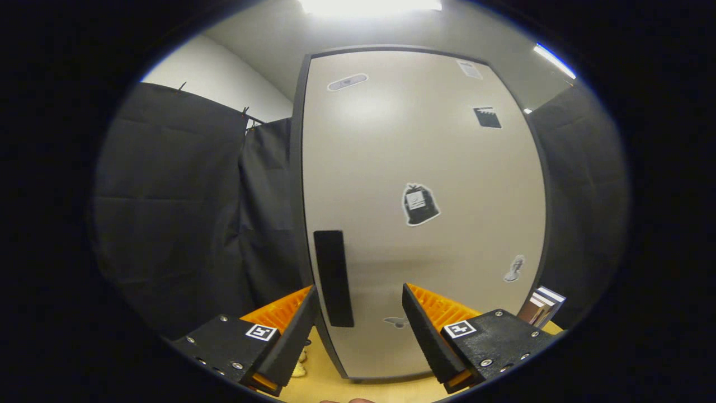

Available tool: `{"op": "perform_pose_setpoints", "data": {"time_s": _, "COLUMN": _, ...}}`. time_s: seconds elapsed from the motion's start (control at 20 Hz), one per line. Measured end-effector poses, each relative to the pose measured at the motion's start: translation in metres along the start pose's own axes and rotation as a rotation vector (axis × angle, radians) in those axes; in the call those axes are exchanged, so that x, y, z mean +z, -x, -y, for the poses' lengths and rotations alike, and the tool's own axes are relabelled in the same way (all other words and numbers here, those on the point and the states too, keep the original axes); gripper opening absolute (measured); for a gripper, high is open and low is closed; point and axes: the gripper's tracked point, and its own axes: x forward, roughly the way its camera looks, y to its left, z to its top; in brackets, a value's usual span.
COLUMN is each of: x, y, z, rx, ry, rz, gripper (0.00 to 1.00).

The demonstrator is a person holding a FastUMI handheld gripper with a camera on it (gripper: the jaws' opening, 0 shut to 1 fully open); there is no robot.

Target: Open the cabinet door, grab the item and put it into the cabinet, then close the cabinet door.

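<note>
Facing the shut cabinet door, the tongs gape wide and empty, its dark handle between them.

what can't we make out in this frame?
- Cabinet interior: hidden behind the shut cabinet door, gripper view.
- Stickers on the door: too small to read.
- Yellowish thing on the table: mostly behind the left finger of the open gripper.
- Boxes beside the cabinet: partly hidden by the right finger.

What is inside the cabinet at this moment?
Cannot tell: the cabinet door is shut and covers the interior. Stickers and a dark handle show on its front. The open gripper hovers ahead of the handle.
</note>
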Motion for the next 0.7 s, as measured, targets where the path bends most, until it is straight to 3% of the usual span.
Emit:
{"op": "perform_pose_setpoints", "data": {"time_s": 0.15, "x": -0.025, "y": -0.023, "z": -0.008, "rx": -0.013, "ry": 0.036, "rz": -0.052, "gripper": 0.89}}
{"op": "perform_pose_setpoints", "data": {"time_s": 0.3, "x": -0.044, "y": -0.035, "z": -0.006, "rx": -0.017, "ry": -0.022, "rz": -0.109, "gripper": 0.72}}
{"op": "perform_pose_setpoints", "data": {"time_s": 0.35, "x": -0.047, "y": -0.041, "z": -0.006, "rx": -0.009, "ry": -0.051, "rz": -0.113, "gripper": 0.54}}
{"op": "perform_pose_setpoints", "data": {"time_s": 0.45, "x": -0.044, "y": -0.038, "z": -0.006, "rx": 0.005, "ry": -0.035, "rz": -0.108, "gripper": 0.35}}
{"op": "perform_pose_setpoints", "data": {"time_s": 0.7, "x": -0.043, "y": -0.031, "z": -0.007, "rx": 0.055, "ry": 0.012, "rz": -0.111, "gripper": 0.26}}
